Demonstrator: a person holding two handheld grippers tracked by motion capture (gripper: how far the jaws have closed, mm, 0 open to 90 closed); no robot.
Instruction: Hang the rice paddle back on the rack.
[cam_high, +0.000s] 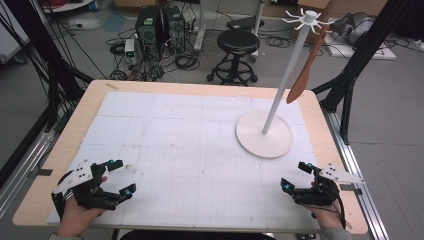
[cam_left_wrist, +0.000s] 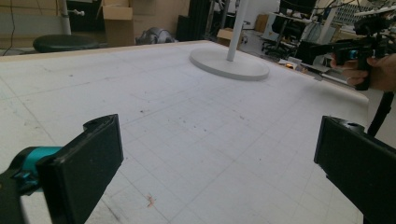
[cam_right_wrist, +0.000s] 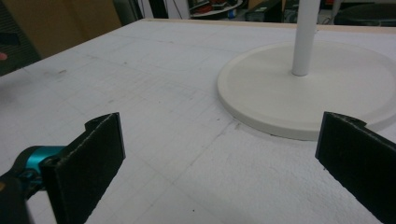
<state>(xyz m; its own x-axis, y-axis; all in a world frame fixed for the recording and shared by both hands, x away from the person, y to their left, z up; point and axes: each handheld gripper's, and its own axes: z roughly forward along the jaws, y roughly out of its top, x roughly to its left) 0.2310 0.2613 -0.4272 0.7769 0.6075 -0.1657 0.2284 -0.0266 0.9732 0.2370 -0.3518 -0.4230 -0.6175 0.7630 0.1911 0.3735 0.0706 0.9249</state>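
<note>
The wooden spatula (cam_high: 306, 70) hangs from one of the hooks at the top of the white stand (cam_high: 287, 75), its blade pointing down beside the pole and well clear of the round base (cam_high: 264, 135) — ahead of the right gripper (cam_high: 295, 176) and high above it, and far across to the right of the left gripper (cam_high: 120, 178). Both grippers rest low at the near edge of the tabletop (cam_high: 175, 135), each with its jaws spread wide and nothing between them; the right gripper view looks straight at the base and the foot of the pole, just ahead. Judging by this, the step in hand is a reach up to the spatula, and the right gripper is the natural one for it. To do it well, raise that gripper along the pole side, turn the jaws to close across the flat of the handle rather than its thin edge, and grip below the hook so the spatula can be lifted up and off — not pulled sideways, which could tip the stand. The left gripper could steady the base if needed.
</note>
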